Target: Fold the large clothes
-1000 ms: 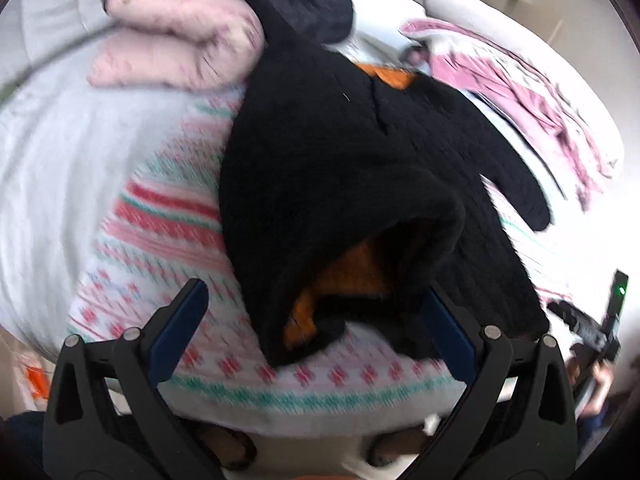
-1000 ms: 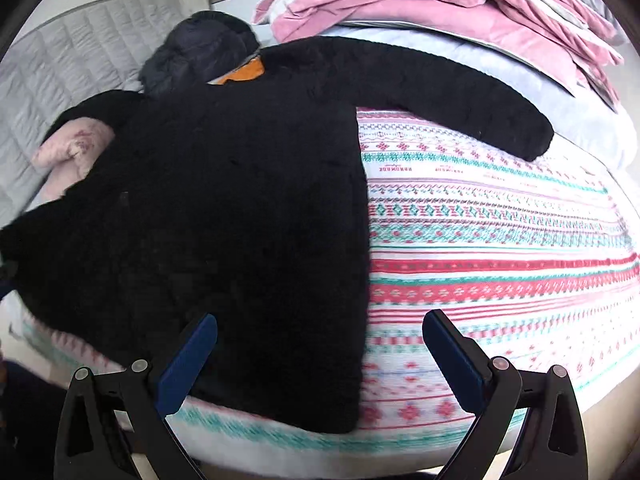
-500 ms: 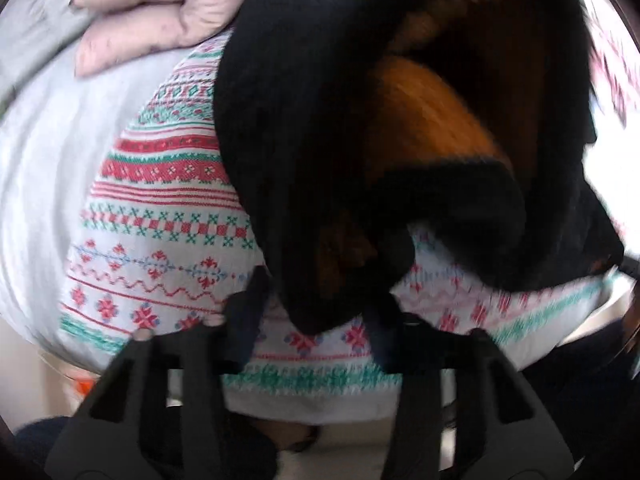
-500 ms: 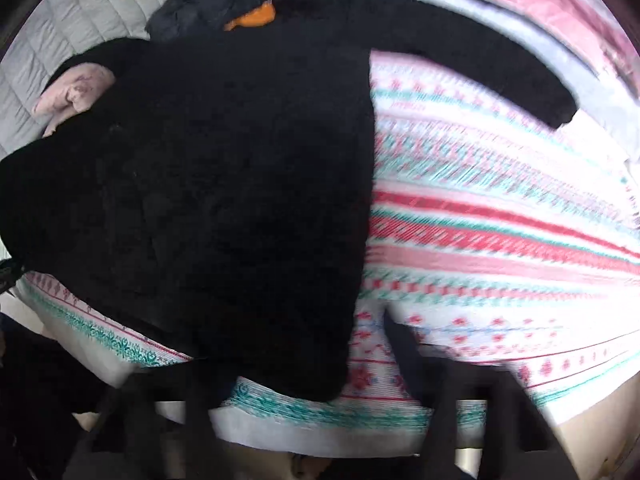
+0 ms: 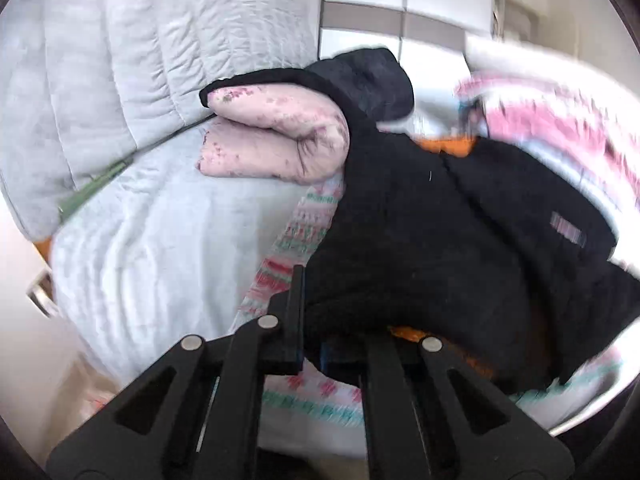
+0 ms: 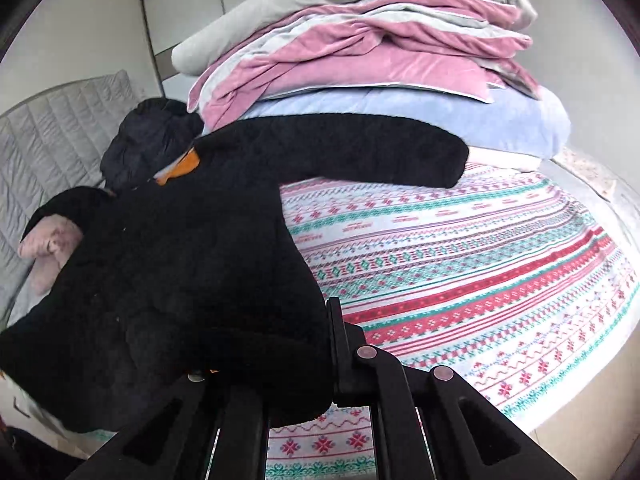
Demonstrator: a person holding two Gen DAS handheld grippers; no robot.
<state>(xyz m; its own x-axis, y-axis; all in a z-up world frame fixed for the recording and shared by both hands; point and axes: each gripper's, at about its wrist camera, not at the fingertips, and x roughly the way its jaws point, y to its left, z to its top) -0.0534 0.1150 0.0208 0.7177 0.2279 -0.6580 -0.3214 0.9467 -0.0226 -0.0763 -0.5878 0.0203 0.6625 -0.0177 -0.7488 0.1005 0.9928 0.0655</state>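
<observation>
The bed [image 6: 500,264] fills both views, spread with a white blanket [image 6: 460,280] banded in red and teal. A grey quilted headboard [image 5: 132,60] stands at ten o'clock in the left wrist view. At twelve o'clock in the right wrist view sits a stack of bedding [image 6: 380,52] (grey on top, pink in the middle, pale blue below).

The black fleece jacket [image 6: 180,264] lies across the blanket and covers the left half of the right wrist view. One sleeve [image 6: 360,148] reaches out towards two o'clock and ends on the blanket, just below the pale blue layer. Orange lining [image 6: 188,162] shows at the collar and again under the lifted hem [image 5: 408,332] in the left wrist view. A dark puffer jacket [image 5: 372,76] lies beyond the collar, at twelve o'clock in the left wrist view. A folded pink garment [image 5: 276,140] rests at eleven o'clock there, touching the fleece.

The left claw [image 5: 308,344] has just closed, and its jaws pinch the fleece hem at six o'clock, raised off the blanket. The right claw [image 6: 276,384] has just closed too, and it grips the other hem corner, where the black cloth bunches over its left finger.
</observation>
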